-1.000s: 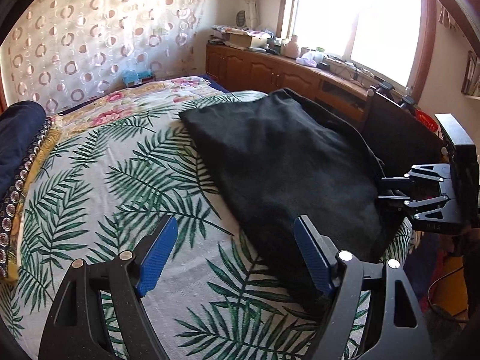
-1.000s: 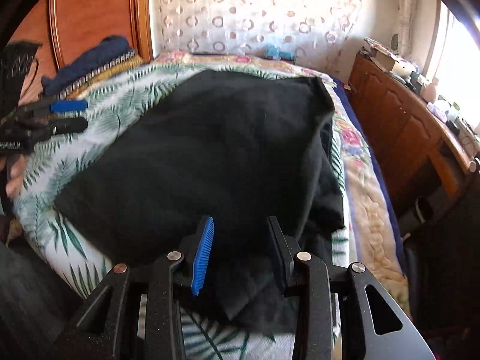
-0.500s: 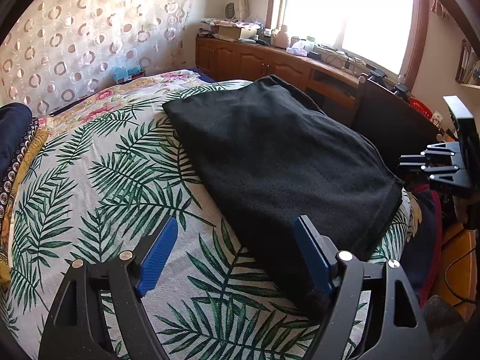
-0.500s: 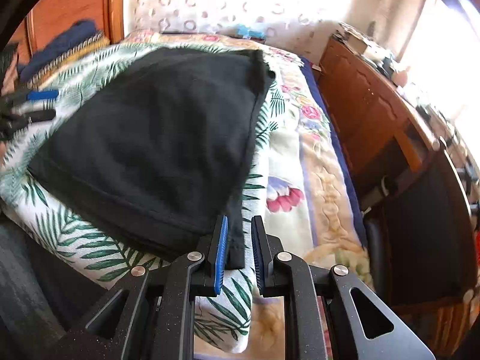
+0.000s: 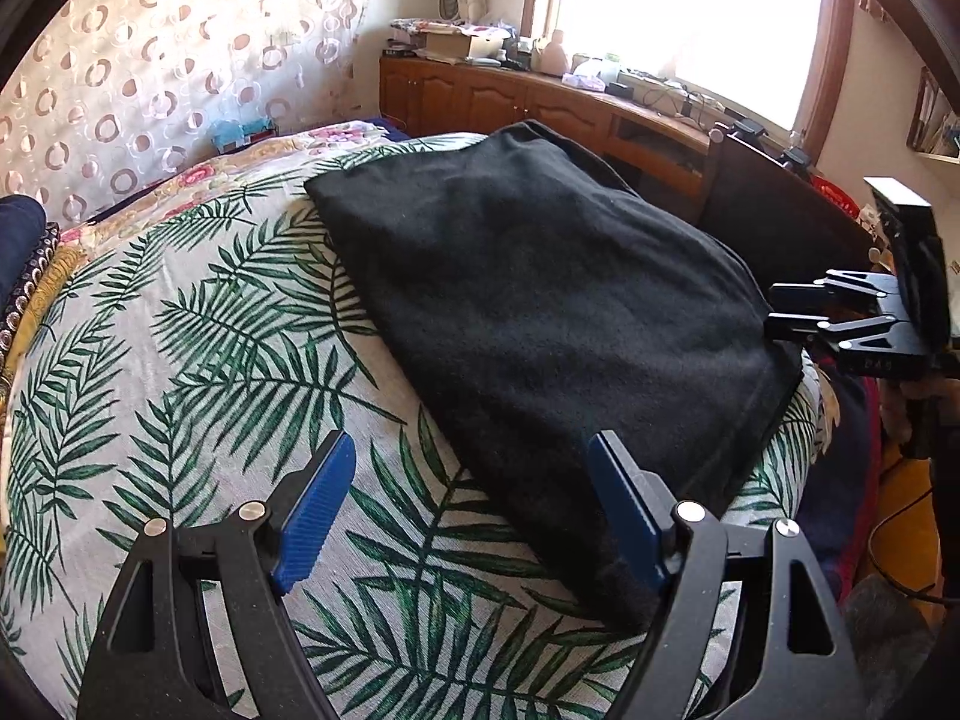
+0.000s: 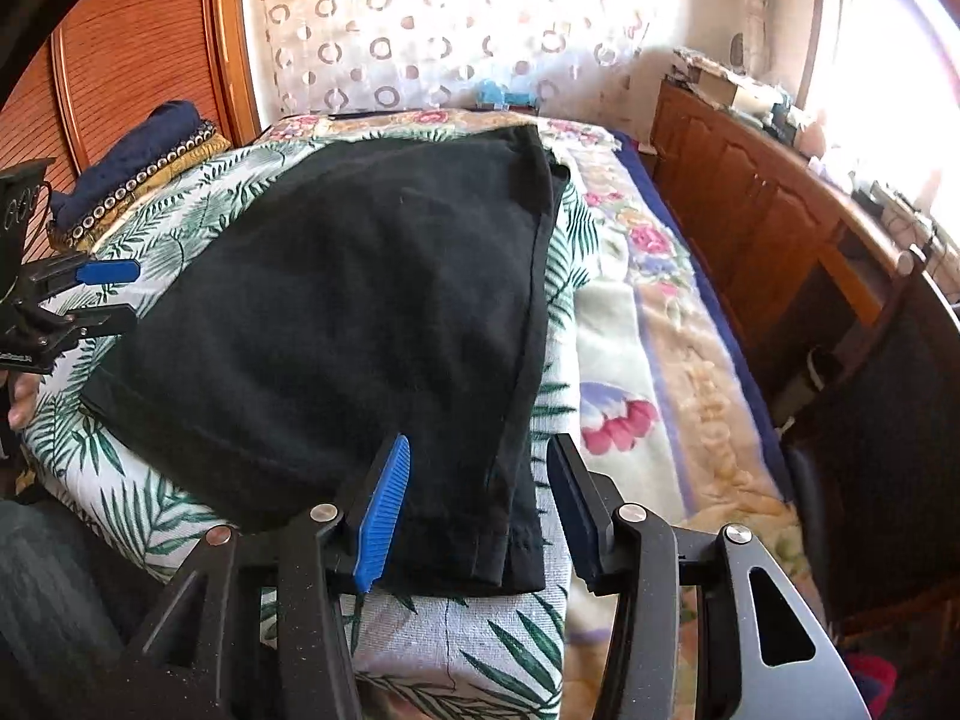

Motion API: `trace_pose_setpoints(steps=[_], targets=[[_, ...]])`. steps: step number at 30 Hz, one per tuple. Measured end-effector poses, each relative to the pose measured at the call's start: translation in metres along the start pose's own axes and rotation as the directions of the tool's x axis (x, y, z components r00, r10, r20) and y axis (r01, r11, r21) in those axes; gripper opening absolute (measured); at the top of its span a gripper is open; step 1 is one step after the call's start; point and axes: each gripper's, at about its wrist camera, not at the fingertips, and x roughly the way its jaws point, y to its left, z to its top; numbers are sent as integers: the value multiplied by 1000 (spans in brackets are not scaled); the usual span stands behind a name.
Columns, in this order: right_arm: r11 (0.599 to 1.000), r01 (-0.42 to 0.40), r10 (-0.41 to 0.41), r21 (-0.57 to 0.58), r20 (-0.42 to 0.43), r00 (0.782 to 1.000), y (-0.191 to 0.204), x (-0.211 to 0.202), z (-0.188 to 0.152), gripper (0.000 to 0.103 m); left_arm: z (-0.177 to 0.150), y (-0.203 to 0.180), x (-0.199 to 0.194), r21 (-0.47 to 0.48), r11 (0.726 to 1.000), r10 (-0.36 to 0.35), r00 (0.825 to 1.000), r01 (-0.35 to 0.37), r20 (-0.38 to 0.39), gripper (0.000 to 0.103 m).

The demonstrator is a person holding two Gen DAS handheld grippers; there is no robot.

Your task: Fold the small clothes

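Your soft black fleece cloth (image 6: 360,312) lies flat on the palm-leaf bedspread (image 5: 198,360). It is light and floppy, so pinch a corner hem. Your left gripper (image 5: 468,510) and right gripper (image 6: 480,504) are both wide apart, holding nothing.

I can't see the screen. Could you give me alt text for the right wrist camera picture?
A black garment lies spread flat on a palm-leaf bedsheet, its near corner between the open blue-padded fingers of the right gripper. The left gripper, also open, sits at the garment's far left edge. Behind are a dotted curtain and wooden cabinets.
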Motion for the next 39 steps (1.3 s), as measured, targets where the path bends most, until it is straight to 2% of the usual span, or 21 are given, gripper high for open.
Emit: trace_pose_setpoints(steps=[5,8,12,14,16,18,23,25,26,28,30,31,33,39], targets=[[1000,-22,23,19,-7,1000,-7,1,-7,50,-3,-1,-7,6,1000,-17,1000,17,26,81],[999,-43,43,25,-10,999,-8,1,-7,49,-4,-4,-8,10,999,-42,999,42,24,71],[997,-70,70,18,-14,997,-7,-2,-8,49,-8,-9,-6,21,997,-73,997,73,-8,64],[997,-78,78,6,-18,997,-5,-1,-6,44,-11,-12,-5,29,997,-78,997,78,-21,64],[995,-98,98,-4,-23,995,-2,-1,-6,29,-12,-15,-4,42,996,-76,997,77,-28,64],[991,-132,131,-14,-22,991,1,0,-6,16,-13,-17,-4,53,995,-77,996,78,-34,57],[992,-126,126,-18,-6,992,6,0,-6,9,-18,-18,-5,54,993,-102,993,105,-56,49],[992,-125,125,-11,12,992,6,-2,-6,8,-20,-19,-3,52,992,-110,992,113,-69,45],[993,-118,118,-6,28,993,7,-3,-6,8,-22,-19,-3,55,991,-121,990,125,-75,37],[992,-125,124,16,71,990,7,-8,-5,8,-24,-20,-4,61,988,-139,987,144,-78,29],[991,-133,129,29,113,985,9,-13,-5,7,-24,-21,-5,67,985,-152,985,158,-82,12],[990,-133,128,34,132,983,9,-16,-4,7,-23,-22,-6,72,983,-161,983,167,-84,8],[990,-135,127,41,163,978,9,-21,-1,7,-21,-23,-10,79,984,-156,985,162,-72,5],[990,-136,119,47,262,958,5,-35,14,7,6,-11,-37,34,987,-159,985,157,68,4]])
